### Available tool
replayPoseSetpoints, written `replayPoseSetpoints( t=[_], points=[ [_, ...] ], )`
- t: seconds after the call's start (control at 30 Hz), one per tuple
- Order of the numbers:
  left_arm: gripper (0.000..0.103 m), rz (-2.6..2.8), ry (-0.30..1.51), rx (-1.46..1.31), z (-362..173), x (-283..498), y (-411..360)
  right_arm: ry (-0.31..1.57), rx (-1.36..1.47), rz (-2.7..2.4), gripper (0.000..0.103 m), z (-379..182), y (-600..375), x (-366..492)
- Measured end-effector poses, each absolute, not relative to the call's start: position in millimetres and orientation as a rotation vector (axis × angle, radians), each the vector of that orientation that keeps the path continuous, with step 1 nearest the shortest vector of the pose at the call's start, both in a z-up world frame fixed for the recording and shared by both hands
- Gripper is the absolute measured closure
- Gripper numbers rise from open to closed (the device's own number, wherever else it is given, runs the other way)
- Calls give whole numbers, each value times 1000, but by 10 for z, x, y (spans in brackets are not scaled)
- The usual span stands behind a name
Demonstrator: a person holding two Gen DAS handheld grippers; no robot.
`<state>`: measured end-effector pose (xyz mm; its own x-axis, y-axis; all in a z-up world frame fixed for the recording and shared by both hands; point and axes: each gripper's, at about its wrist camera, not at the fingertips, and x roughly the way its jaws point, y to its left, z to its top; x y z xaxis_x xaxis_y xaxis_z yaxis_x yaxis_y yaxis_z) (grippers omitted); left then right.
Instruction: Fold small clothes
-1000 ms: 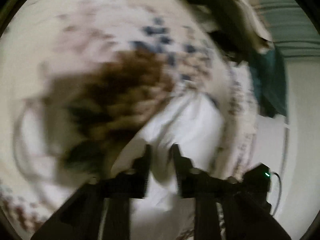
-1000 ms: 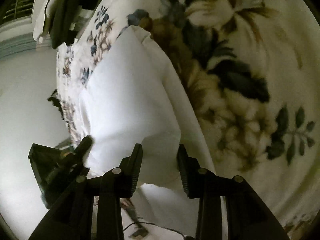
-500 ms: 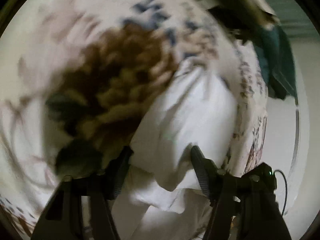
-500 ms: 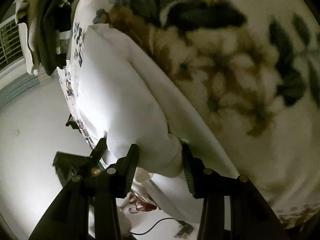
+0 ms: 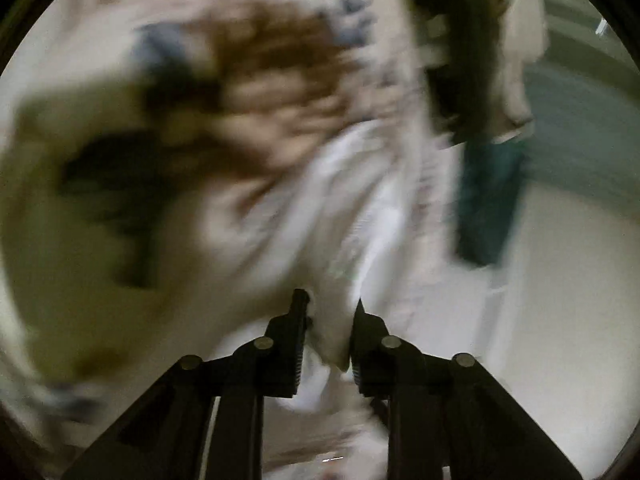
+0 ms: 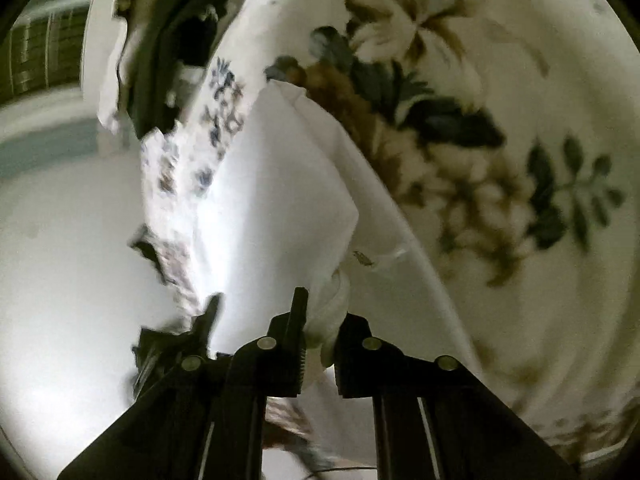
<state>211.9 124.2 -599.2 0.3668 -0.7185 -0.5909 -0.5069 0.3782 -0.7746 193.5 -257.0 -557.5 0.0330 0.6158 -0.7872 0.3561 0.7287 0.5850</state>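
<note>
A white garment (image 6: pixel 280 184) lies partly folded on the floral bedspread (image 6: pixel 520 120), close to the bed's edge. My right gripper (image 6: pixel 324 308) has a bunched corner of it pressed between its pads, and its jaws are closing. The left wrist view is blurred by motion. There the white garment (image 5: pixel 352 200) runs down between the narrow jaws of my left gripper (image 5: pixel 330 300), which are opening while a fold of cloth still sits pinched between them. In the right wrist view the left gripper (image 6: pixel 210 308) shows as a dark shape at the garment's lower left edge.
A heap of dark and pale clothes (image 6: pixel 168 40) sits at the bed's far edge, with a teal piece (image 5: pixel 488 200) hanging down the side. Pale floor (image 6: pixel 60 280) lies beyond the bed edge. A cable runs on the floor below the grippers.
Both pairs of jaws went from standing wide around the white cloth to narrow with cloth bunched between them. The left view swung and dropped, and more floor shows at its right.
</note>
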Motion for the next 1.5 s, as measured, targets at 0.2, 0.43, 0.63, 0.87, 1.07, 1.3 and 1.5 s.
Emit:
replayPoseSetpoints(
  t=[0.2, 0.43, 0.63, 0.87, 1.07, 1.3, 1.5],
  points=[
    [45, -224, 1384, -900, -5631, 2201, 1226, 1706, 633, 228, 72, -5664, -2594, 2053],
    [34, -337, 1232, -747, -5527, 3125, 1175, 1514, 768, 408, 33, -5607, -2722, 2866],
    [34, -467, 1284, -721, -5931, 3627, 878, 1513, 819, 651, 34, -6068, -2398, 3514],
    [84, -483, 1260, -697, -5881, 3753, 915, 1498, 703, 653, 84, -6006, -2033, 3609],
    [84, -496, 1226, -648, -5724, 4372, 936, 1426, 648, 552, 86, -5775, -1891, 4030],
    [61, -452, 1309, -629, -5675, 4852, 1055, 1525, 624, 425, 73, -5892, -1793, 4650],
    [48, -418, 1287, -638, -5295, 3741, 1529, 1619, 722, 452, 35, -5668, -2229, 3993]
  ],
)
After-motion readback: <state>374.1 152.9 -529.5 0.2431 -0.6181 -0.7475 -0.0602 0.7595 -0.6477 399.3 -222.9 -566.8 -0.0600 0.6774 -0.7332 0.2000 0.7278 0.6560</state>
